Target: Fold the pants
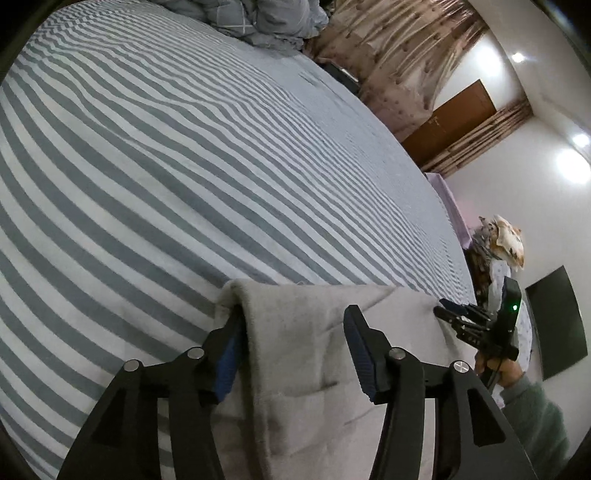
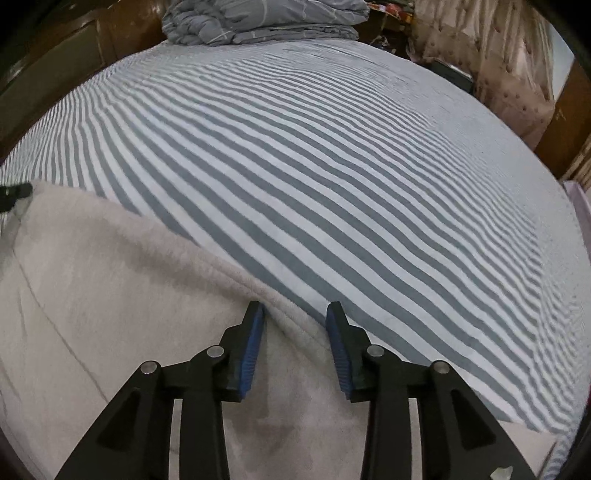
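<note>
Fleece, left wrist view: pale grey pants point(image 1: 317, 354) spread on the near part of the bed, folded top edge running across just ahead of the fingertips.
Left gripper point(image 1: 291, 325): jaws spread wide, straddling the cloth's upper left corner; left blue pad tucked against the rolled edge, right pad resting over flat fleece, nothing pinched.
Bedsheet point(image 1: 184, 166): grey and white stripes, stretching far beyond the pants.
Right gripper in this view point(image 1: 448, 314): at the cloth's right end, tips at the edge, jaw state too small to read here.
Quilt point(image 1: 266, 18): bundled blue-grey, far end of the bed.
Right wrist view, pants point(image 2: 122, 295): filling the lower left, fuzzy edge slanting down between the fingers.
Right gripper point(image 2: 295, 314): parted, cloth edge lying between the blue pads, neither pad clamped.
Bedsheet again point(image 2: 332, 166): stripes covering everything ahead.
Quilt again point(image 2: 258, 18): folded heap at the top.
</note>
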`<state>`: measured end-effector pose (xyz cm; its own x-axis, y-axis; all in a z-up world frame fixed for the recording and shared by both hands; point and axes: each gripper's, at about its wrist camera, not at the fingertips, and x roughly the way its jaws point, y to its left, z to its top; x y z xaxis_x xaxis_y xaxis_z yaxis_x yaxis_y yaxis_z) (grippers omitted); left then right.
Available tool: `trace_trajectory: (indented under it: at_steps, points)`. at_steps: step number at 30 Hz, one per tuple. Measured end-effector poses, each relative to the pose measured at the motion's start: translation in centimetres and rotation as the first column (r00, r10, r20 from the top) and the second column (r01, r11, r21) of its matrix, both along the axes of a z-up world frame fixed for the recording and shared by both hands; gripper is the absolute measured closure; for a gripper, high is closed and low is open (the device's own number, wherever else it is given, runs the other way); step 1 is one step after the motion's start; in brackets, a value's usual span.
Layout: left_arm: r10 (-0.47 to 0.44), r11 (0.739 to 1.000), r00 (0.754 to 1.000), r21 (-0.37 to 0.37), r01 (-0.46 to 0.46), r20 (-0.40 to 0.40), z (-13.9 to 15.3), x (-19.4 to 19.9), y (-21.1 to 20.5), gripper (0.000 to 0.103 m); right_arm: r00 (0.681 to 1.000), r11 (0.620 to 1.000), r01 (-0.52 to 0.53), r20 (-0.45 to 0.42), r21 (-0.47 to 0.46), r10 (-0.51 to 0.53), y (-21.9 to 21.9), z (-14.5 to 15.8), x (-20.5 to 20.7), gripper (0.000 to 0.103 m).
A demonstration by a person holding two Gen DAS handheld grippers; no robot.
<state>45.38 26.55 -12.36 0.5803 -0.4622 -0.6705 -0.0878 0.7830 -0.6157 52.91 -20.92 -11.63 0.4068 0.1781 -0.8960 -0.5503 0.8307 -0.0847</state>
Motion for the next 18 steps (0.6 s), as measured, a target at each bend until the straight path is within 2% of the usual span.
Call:
trace_trajectory:
  at_steps: [1,2,3,4,6,8,15,18]
  points:
    - [-0.007,1.0,1.0,0.015,0.007,0.003,0.2,-0.2,-0.2,0.05,1.0,1.0,0.007,-0.003,0.014,-0.007,0.0,0.0,0.1,0.078]
    - [-0.004,0.999,1.0,0.034,0.004,0.009,0.4,-0.5,-0.3,0.06,1.0,0.999,0.003,-0.011,0.034,-0.003,0.0,0.1,0.1,0.083]
    - [-0.005,0.999,1.0,0.05,0.005,0.008,0.4,-0.7,-0.3,0.086,1.0,0.999,0.0,-0.005,0.032,0.0,0.2,0.2,-0.1,0.087]
    - [-0.023,0.999,1.0,0.032,0.023,-0.002,0.3,-0.7,-0.4,0.091,1.0,1.0,-0.004,0.002,0.028,0.004,0.3,0.2,-0.3,0.092]
    - [0.006,1.0,1.0,0.006,-0.006,-0.001,0.5,-0.9,-0.3,0.095,1.0,1.0,-0.012,0.017,0.018,0.012,0.5,0.6,-0.9,0.095]
    - [0.027,1.0,1.0,0.014,-0.027,0.0,1.3,-1.2,-0.7,0.095,1.0,1.0,-0.014,0.028,0.019,0.014,0.5,1.5,-1.5,0.096]
    - [0.045,0.999,0.997,-0.007,-0.045,0.06,5.5,-3.9,-1.0,0.096,0.995,0.999,-0.014,0.094,0.046,0.01,-0.8,7.3,-5.8,0.098]
    - [0.039,0.999,0.995,-0.009,-0.038,0.095,7.8,-6.0,-1.0,0.096,0.991,0.999,-0.003,0.135,0.047,-0.003,-1.3,9.9,-9.1,0.098]
